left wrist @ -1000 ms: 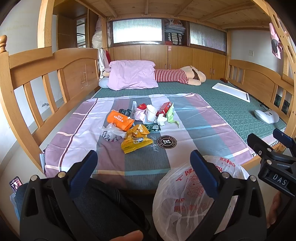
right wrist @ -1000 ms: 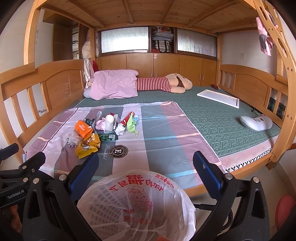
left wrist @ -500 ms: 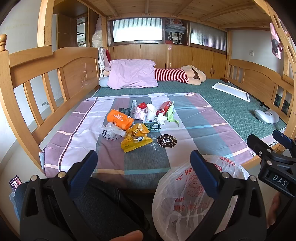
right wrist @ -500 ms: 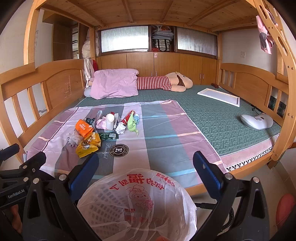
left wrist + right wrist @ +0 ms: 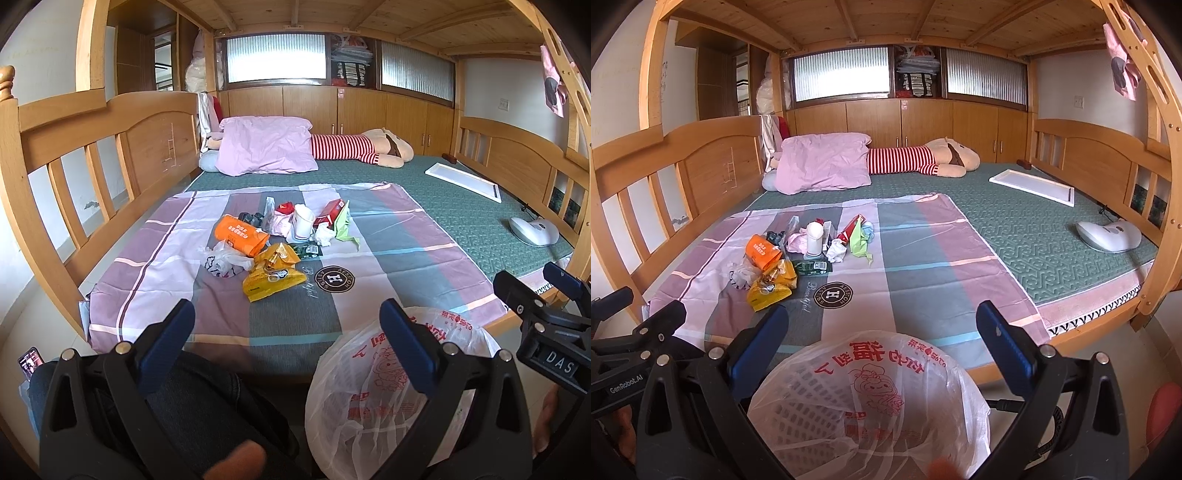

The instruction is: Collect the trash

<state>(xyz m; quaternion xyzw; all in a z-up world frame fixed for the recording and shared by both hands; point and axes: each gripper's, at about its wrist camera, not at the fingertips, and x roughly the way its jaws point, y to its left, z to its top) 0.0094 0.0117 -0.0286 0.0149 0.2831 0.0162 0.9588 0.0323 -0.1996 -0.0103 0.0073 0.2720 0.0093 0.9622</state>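
A heap of trash lies on the striped sheet (image 5: 388, 240): a yellow snack bag (image 5: 271, 282) (image 5: 768, 293), an orange packet (image 5: 240, 234) (image 5: 761, 251), a crumpled clear bag (image 5: 221, 260), a white cup (image 5: 303, 221) (image 5: 814, 240), a red box (image 5: 330, 210), green paper (image 5: 343, 227) (image 5: 858, 240) and white tissue (image 5: 836, 253). A bin lined with a white plastic bag (image 5: 376, 387) (image 5: 871, 398) stands on the floor before the bed. My left gripper (image 5: 286, 325) is open, short of the bed. My right gripper (image 5: 882, 332) is open above the bin.
The wooden bunk frame has rails on the left (image 5: 74, 177) and right (image 5: 1108, 162). At the bed's far end lie a pink pillow (image 5: 266, 149) and a striped plush toy (image 5: 354, 147). A white board (image 5: 1030, 186) and a white device (image 5: 1108, 236) rest on the green mat.
Both views have crept slightly closer to the bed. Neither gripper has opened, shut or taken anything.
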